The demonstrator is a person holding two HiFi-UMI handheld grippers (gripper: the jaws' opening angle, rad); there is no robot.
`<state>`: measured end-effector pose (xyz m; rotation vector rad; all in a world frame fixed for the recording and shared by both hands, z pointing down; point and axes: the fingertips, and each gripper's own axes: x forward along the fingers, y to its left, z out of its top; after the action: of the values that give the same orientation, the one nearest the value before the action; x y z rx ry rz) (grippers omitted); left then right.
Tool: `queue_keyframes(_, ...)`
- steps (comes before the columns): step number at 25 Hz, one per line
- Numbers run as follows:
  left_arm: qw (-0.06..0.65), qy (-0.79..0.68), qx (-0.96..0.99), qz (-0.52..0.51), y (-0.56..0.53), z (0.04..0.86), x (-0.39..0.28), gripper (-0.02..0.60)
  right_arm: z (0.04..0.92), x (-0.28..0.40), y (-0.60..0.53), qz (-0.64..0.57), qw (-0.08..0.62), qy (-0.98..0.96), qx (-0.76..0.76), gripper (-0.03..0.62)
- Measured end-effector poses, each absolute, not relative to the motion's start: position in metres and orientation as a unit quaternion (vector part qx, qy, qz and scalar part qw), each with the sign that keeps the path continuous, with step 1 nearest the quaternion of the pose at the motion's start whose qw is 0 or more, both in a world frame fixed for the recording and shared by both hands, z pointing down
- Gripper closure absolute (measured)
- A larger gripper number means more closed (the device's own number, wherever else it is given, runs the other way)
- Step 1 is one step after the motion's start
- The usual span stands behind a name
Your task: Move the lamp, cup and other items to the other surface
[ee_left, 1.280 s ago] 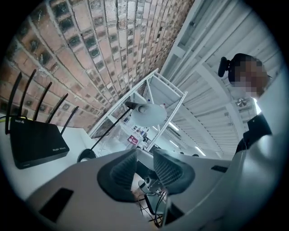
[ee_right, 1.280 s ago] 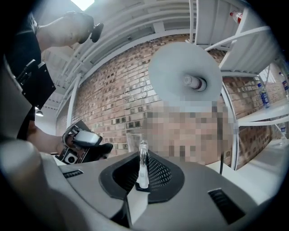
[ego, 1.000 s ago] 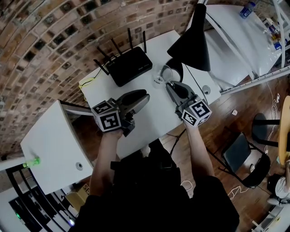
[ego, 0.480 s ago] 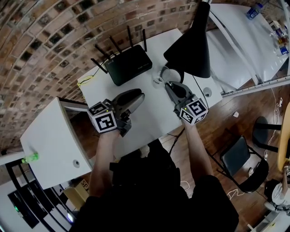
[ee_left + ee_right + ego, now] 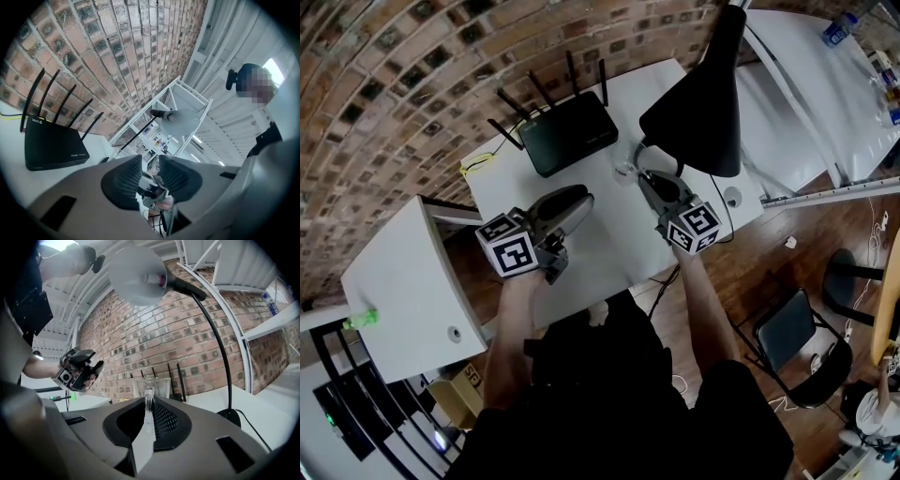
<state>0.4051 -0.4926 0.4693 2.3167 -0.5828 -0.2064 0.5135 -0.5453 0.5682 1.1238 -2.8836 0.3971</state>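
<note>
Brick wall (image 5: 412, 75) backs the white table (image 5: 614, 234) where the router (image 5: 567, 134) and the black lamp (image 5: 698, 103) stand. Your right gripper (image 5: 647, 178) has its jaws pinched on the handle of the clear cup (image 5: 628, 164), which sits upright just beyond the tips, between the router and the lamp's shade. Whether its foot touches the table you cannot tell. Your left gripper (image 5: 577, 199) hovers over the middle of the table, its jaws a narrow gap apart with nothing between them. The next move likely turns on one relation: the other surface (image 5: 403, 291) lies to your left, past the left gripper and across a gap from the table. The cup probably has to travel sideways across your body, kept upright, with the left gripper out of its path.
</note>
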Motion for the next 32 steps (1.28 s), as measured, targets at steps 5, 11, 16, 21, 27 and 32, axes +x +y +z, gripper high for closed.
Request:
queue_keyframes(5, 0.374, -0.235, 0.894, -0.073, -0.498, 0.486, 0.407, 0.431, 0.587, 0.508, -0.553, 0.139, 0.014, -0.927, 0.349, 0.549)
queue_keyframes(11, 0.380, -0.241, 0.890, -0.076, -0.505, 0.496, 0.409, 0.431, 0.612, 0.501, -0.564, 0.142, 0.029, -0.929, 0.339, 0.549)
queue_keyframes(16, 0.387, -0.242, 0.886, -0.083, -0.509, 0.502, 0.413, 0.431, 0.631, 0.497, -0.569, 0.141, 0.040, -0.931, 0.335, 0.549)
queue_keyframes(21, 0.390, -0.241, 0.885, -0.082, -0.512, 0.509, 0.416, 0.431, 0.649, 0.490, -0.576, 0.137, 0.051, -0.932, 0.331, 0.549)
queue_keyframes(27, 0.401, -0.252, 0.878, -0.071, -0.514, 0.524, 0.412, 0.431, 0.662, 0.486, -0.581, 0.135, 0.052, -0.933, 0.329, 0.548)
queue_keyframes(32, 0.398, -0.248, 0.880, -0.079, -0.520, 0.521, 0.413, 0.431, 0.671, 0.483, -0.583, 0.128, 0.056, -0.935, 0.325, 0.548)
